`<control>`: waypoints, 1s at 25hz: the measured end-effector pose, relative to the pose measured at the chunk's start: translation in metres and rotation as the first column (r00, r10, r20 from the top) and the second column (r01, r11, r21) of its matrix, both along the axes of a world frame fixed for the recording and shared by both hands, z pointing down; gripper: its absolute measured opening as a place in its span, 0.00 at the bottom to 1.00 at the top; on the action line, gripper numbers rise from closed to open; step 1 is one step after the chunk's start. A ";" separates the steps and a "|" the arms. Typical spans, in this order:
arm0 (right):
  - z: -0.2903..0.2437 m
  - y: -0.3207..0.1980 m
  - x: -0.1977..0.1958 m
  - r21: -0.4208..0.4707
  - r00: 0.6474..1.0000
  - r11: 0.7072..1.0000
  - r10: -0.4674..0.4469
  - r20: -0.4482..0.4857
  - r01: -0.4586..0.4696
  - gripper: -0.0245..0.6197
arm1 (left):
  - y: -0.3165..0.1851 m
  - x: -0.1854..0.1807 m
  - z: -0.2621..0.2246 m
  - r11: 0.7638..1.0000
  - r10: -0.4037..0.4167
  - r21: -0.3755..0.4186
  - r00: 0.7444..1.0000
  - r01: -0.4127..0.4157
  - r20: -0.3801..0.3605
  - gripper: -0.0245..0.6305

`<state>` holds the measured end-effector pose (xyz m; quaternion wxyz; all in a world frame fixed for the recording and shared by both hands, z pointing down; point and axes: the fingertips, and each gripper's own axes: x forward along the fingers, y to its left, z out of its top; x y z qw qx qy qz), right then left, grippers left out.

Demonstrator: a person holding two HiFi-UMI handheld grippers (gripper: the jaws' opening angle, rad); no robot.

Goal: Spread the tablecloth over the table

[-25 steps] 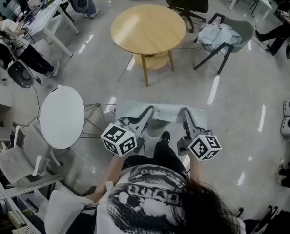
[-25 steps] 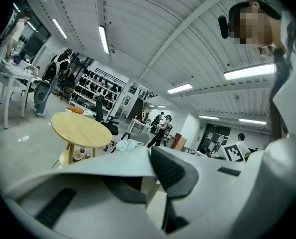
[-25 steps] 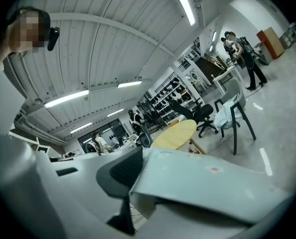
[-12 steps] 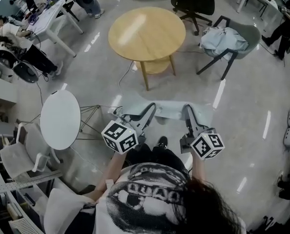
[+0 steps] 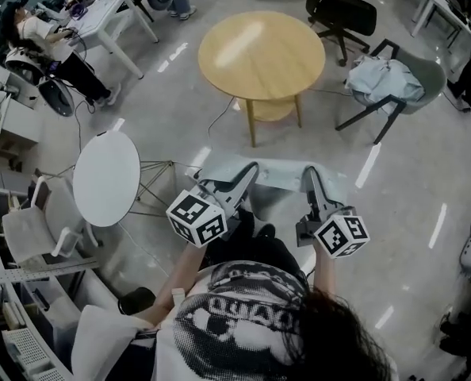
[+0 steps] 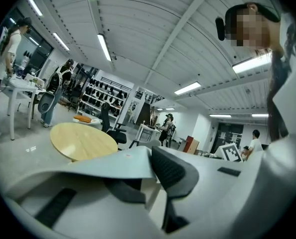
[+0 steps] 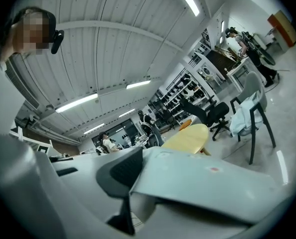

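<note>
tablecloth [image 5: 277,178] still kept stretched between both grippers, left gripper [image 5: 247,171] clamped on its left edge, right gripper [image 5: 309,173] pinched on its right edge, cloth held well short of the far wooden table [image 5: 261,52], table seen shifted a bit right since a second ago

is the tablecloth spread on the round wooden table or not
Not spread. The tablecloth is held in the air between the left gripper and right gripper, short of the wooden table, whose top is bare.
</note>
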<state>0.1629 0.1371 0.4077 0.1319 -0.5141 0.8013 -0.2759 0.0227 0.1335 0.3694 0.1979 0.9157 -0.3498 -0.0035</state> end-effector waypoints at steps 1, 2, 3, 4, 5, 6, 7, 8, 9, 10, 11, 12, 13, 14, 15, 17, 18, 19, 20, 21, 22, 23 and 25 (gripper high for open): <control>-0.001 -0.003 -0.004 0.001 1.000 1.000 -0.010 0.002 0.010 0.15 | -0.002 -0.004 -0.001 1.000 -0.009 0.001 1.000 0.009 0.001 0.10; -0.001 -0.006 -0.008 0.001 1.000 1.000 -0.019 0.003 0.019 0.15 | -0.004 -0.008 -0.002 1.000 -0.017 0.001 1.000 0.017 0.001 0.10; -0.001 -0.010 -0.012 0.001 1.000 1.000 -0.028 0.003 0.028 0.15 | -0.006 -0.012 -0.002 1.000 -0.024 0.001 1.000 0.024 0.002 0.10; -0.001 -0.013 -0.015 0.000 0.999 0.999 -0.035 0.003 0.035 0.15 | -0.008 -0.015 -0.002 1.000 -0.031 0.000 1.000 0.031 0.002 0.10; -0.001 -0.016 -0.019 -0.001 0.999 0.999 -0.040 0.002 0.041 0.15 | -0.010 -0.018 -0.001 0.999 -0.036 0.000 0.999 0.036 0.003 0.10; -0.001 -0.019 -0.021 -0.001 0.999 0.999 -0.045 0.001 0.045 0.15 | -0.013 -0.021 -0.001 0.999 -0.041 0.000 0.999 0.041 0.003 0.10; -0.001 -0.022 -0.023 0.000 0.999 0.999 -0.048 0.000 0.048 0.15 | -0.016 -0.023 0.000 0.999 -0.044 0.001 0.999 0.044 0.003 0.10; -0.001 -0.027 -0.024 0.001 0.999 0.999 -0.049 -0.001 0.049 0.15 | -0.021 -0.024 0.000 0.999 -0.046 0.003 0.999 0.046 0.002 0.10; -0.002 -0.032 -0.024 0.003 0.999 0.999 -0.050 -0.003 0.050 0.15 | -0.026 -0.024 0.000 0.999 -0.046 0.005 0.999 0.046 -0.001 0.10; -0.002 -0.038 -0.024 0.005 0.999 0.999 -0.050 -0.006 0.050 0.15 | -0.032 -0.024 0.000 0.999 -0.046 0.007 0.999 0.046 -0.003 0.10; -0.002 -0.044 -0.023 0.005 0.999 0.999 -0.049 -0.009 0.049 0.15 | -0.039 -0.024 0.001 0.999 -0.045 0.007 0.999 0.045 -0.007 0.10; -0.002 -0.052 -0.022 0.005 0.999 0.999 -0.047 -0.013 0.047 0.15 | -0.046 -0.023 0.002 0.999 -0.043 0.007 0.999 0.043 -0.011 0.10; -0.002 -0.059 -0.022 0.005 0.999 0.999 -0.044 -0.018 0.044 0.15 | -0.054 -0.023 0.002 0.999 -0.040 0.006 0.999 0.041 -0.015 0.10; -0.001 -0.066 -0.022 0.004 0.999 0.999 -0.040 -0.022 0.040 0.15 | -0.062 -0.023 0.003 0.999 -0.037 0.004 0.999 0.037 -0.019 0.10; -0.002 -0.074 -0.022 0.004 0.999 0.999 -0.036 -0.027 0.036 0.15 | -0.070 -0.024 0.004 0.999 -0.033 0.004 0.999 0.033 -0.022 0.10; -0.005 -0.090 -0.024 0.007 0.999 1.000 -0.026 -0.040 0.026 0.15 | -0.088 -0.026 0.003 1.000 -0.021 0.007 0.999 0.021 -0.027 0.10; -0.007 -0.099 -0.026 0.011 0.999 1.000 -0.021 -0.050 0.021 0.15 | -0.097 -0.028 0.001 1.000 -0.013 0.011 0.999 0.013 -0.030 0.10; -0.010 -0.109 -0.028 0.017 0.998 1.000 -0.016 -0.059 0.017 0.15 | -0.108 -0.029 -0.001 1.000 -0.005 0.017 0.999 0.005 -0.032 0.10; -0.013 -0.119 -0.030 0.023 0.998 1.000 -0.012 -0.066 0.014 0.15 | -0.119 -0.031 -0.003 1.000 0.003 0.025 0.999 -0.002 -0.033 0.10; -0.018 -0.130 -0.032 0.030 0.998 1.000 -0.007 -0.070 0.010 0.15 | -0.131 -0.033 -0.007 0.999 0.011 0.034 0.999 -0.010 -0.033 0.10; -0.023 -0.141 -0.033 0.037 0.997 0.999 -0.002 -0.071 0.005 0.15 | -0.143 -0.035 -0.011 0.999 0.019 0.046 0.999 -0.017 -0.035 0.10; -0.029 -0.152 -0.035 0.047 0.997 0.999 0.004 -0.072 -0.001 0.15 | -0.155 -0.036 -0.017 0.998 0.028 0.059 0.999 -0.026 -0.038 0.10; -0.041 -0.176 -0.038 0.069 0.997 0.998 0.017 -0.074 -0.012 0.15 | -0.180 -0.040 -0.029 0.996 0.048 0.084 0.998 -0.044 -0.051 0.10</control>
